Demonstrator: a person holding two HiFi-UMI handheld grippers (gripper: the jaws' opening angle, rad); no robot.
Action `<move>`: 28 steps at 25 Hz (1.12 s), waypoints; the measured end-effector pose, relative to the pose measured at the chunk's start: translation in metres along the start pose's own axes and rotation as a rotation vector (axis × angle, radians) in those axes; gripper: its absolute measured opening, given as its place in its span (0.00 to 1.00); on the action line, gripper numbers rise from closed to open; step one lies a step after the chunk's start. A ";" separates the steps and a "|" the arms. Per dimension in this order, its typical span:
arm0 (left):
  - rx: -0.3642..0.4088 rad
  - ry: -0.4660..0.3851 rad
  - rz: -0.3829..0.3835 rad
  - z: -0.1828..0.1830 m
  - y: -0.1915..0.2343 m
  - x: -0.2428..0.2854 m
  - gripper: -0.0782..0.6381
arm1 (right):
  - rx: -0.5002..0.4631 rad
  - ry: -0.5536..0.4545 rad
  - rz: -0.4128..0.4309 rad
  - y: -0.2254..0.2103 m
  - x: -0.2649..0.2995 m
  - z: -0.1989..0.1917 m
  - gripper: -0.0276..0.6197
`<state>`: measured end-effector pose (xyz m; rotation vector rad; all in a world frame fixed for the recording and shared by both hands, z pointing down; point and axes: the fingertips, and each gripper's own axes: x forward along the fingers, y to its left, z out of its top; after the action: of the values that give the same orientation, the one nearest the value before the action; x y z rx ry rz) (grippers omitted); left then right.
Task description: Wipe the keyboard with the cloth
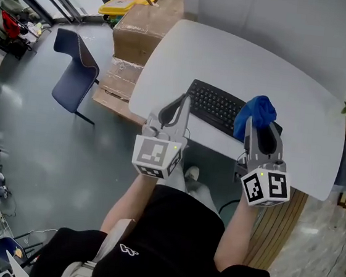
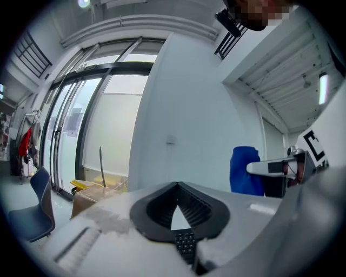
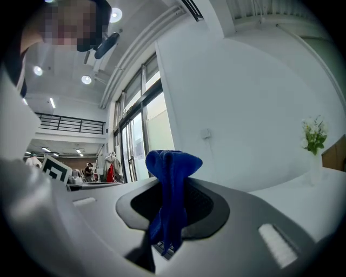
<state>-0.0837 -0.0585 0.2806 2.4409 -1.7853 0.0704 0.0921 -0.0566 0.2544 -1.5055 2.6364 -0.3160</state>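
Left gripper, jaws closed on nothing, sits at the 9 o'clock end of the keyboard. Right gripper pinches the blue cloth at the 3 o'clock end, on the white table. Advisable: lower the cloth flat and sweep toward 9 o'clock with light pressure. Count: two grippers, one keyboard, one cloth.
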 end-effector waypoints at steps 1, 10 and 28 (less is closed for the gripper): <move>-0.003 0.012 0.005 -0.004 0.004 0.002 0.11 | 0.004 0.014 0.006 0.002 0.005 -0.005 0.19; -0.040 0.107 -0.002 -0.040 0.019 0.040 0.11 | 0.059 0.173 0.039 -0.001 0.053 -0.045 0.19; -0.114 0.319 0.019 -0.131 0.090 0.080 0.11 | 0.175 0.505 0.109 0.023 0.174 -0.171 0.19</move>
<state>-0.1411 -0.1453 0.4252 2.1881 -1.6258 0.3297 -0.0466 -0.1721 0.4207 -1.3610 2.9377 -1.0057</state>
